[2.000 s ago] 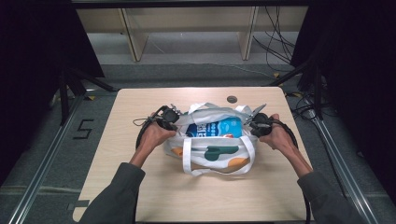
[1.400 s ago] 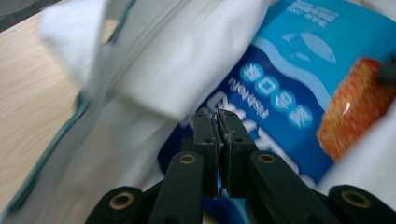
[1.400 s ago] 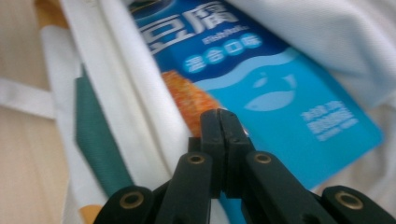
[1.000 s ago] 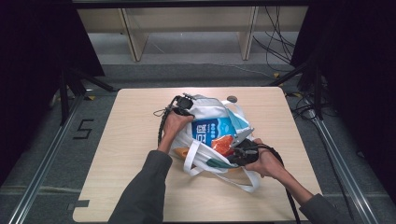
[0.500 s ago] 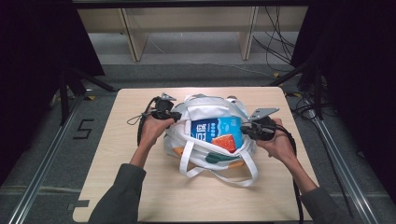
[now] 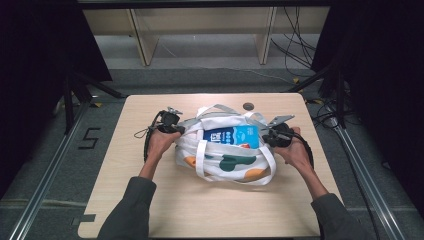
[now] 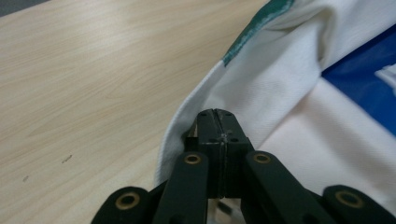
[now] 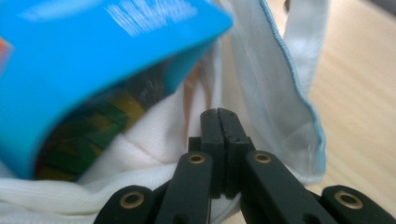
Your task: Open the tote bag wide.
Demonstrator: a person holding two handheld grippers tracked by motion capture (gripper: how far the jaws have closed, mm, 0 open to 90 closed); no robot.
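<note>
A white tote bag [image 6: 225, 161] with green and orange patches and grey-white straps lies in the middle of the wooden table [image 6: 200, 210]. A blue package [image 6: 232, 136] pokes out of its mouth. My left gripper [image 6: 176, 129] is at the bag's left end, jaws pressed together on the white rim of the bag [image 7: 205, 107]. My right gripper [image 6: 267, 136] is at the bag's right end, jaws closed amid the white bag cloth [image 8: 154, 140], right under the blue package [image 8: 93, 51]. Between the two hands the bag's mouth is held stretched.
A small dark round thing [image 6: 248, 106] lies on the table just behind the bag. A loose strap loop [image 6: 260, 175] trails toward the front. A pale wooden shelf frame [image 6: 200, 30] stands beyond the table, with cables [image 6: 300, 55] on the floor to the right.
A second ago the left hand was at the bag's back and the right at its front. Both have moved out to the bag's ends, spreading its mouth sideways.
</note>
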